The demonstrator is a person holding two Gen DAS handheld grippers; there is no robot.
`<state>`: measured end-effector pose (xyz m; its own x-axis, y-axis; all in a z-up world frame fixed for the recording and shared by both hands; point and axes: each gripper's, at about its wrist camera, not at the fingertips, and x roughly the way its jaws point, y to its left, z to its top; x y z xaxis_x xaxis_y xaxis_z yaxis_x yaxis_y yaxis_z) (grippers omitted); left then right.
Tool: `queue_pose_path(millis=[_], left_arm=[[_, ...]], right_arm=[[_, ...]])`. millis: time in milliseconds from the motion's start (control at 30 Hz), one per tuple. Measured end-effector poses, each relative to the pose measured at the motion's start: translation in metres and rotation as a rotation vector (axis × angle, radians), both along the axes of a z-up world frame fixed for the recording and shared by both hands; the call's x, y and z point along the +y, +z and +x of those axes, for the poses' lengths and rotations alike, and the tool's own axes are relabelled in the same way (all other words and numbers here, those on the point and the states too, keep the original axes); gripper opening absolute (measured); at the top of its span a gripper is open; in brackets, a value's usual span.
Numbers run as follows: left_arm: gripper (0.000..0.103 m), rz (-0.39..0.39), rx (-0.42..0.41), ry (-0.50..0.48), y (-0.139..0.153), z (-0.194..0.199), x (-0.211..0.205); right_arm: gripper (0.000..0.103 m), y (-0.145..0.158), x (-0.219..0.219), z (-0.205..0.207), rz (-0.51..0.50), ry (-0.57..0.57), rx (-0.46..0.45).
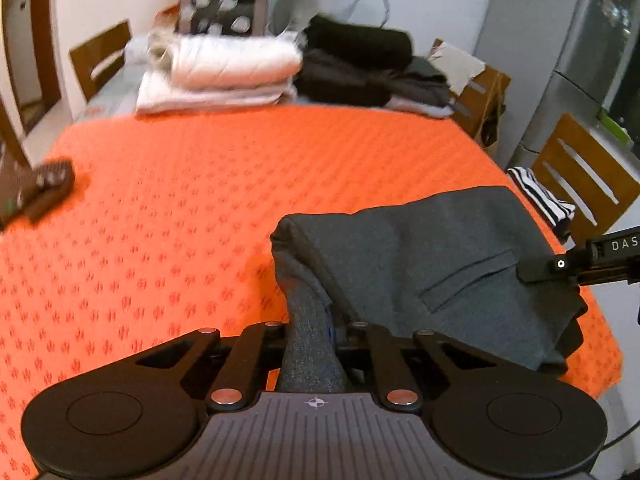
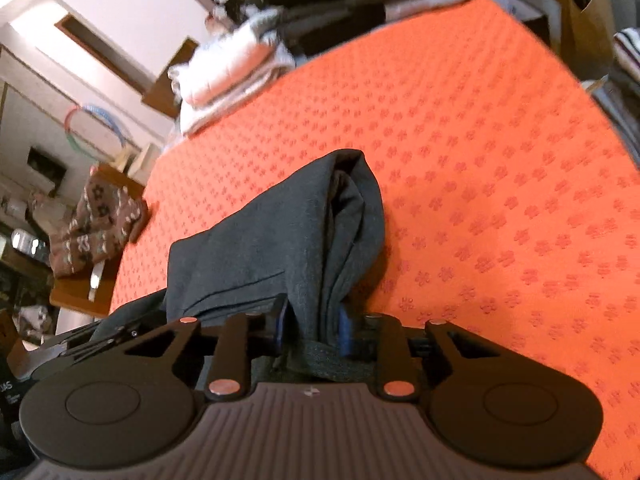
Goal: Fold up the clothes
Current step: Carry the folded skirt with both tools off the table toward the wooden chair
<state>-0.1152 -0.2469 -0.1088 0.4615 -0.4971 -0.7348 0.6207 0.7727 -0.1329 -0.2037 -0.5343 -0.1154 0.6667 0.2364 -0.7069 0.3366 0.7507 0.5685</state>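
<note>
Two hand-held grippers share one grey garment (image 1: pixel 432 256) above the orange-covered surface (image 1: pixel 168 216). My left hand-held gripper (image 1: pixel 310 330) is clenched on a bunched end; my right hand-held gripper (image 2: pixel 310 330) grasps a thicker, layered edge. To fold well, I judge both ends should stay level and taut, then be laid down together so the crease lands straight. Counted: one garment in hand, one white folded pile (image 1: pixel 224 72), one dark pile (image 1: pixel 360 64), one patterned brown piece (image 2: pixel 96 228).
</note>
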Motion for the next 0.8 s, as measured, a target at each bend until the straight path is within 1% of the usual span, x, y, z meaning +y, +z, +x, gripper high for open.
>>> queue_pose_path(millis=[100,200,333,433,500,600,700,800], left_arm=[[0.013,0.007,-0.025,-0.034,0.013,-0.005,-0.015],[0.013,0.013,-0.048,-0.082,0.026,-0.016,-0.041],[0.013,0.01,-0.075,-0.144,0.042,-0.039,-0.088],[0.013,0.006,-0.077,-0.159,0.049,-0.063,-0.126],[0.013,0.005,-0.082,-0.158,0.052,-0.082,-0.155],[0.013,0.011,-0.087,-0.133,0.052,-0.117,-0.202],[0.013,0.001,-0.059,-0.091,0.052,-0.153,-0.248],[0.013,-0.007,-0.041,-0.069,0.049,-0.183,-0.293]], right_arm=[[0.028,0.01,-0.013,-0.02,0.008,-0.044,-0.023],[0.028,0.019,-0.03,-0.043,0.006,-0.085,-0.043],[0.028,0.029,-0.069,-0.085,0.01,-0.147,-0.067],[0.028,0.032,-0.106,-0.12,0.008,-0.168,-0.082],[0.028,0.033,-0.135,-0.145,0.003,-0.172,-0.092],[0.028,0.035,-0.183,-0.181,0.004,-0.161,-0.106],[0.028,0.035,-0.232,-0.214,-0.008,-0.139,-0.113],[0.028,0.039,-0.281,-0.245,-0.024,-0.137,-0.107]])
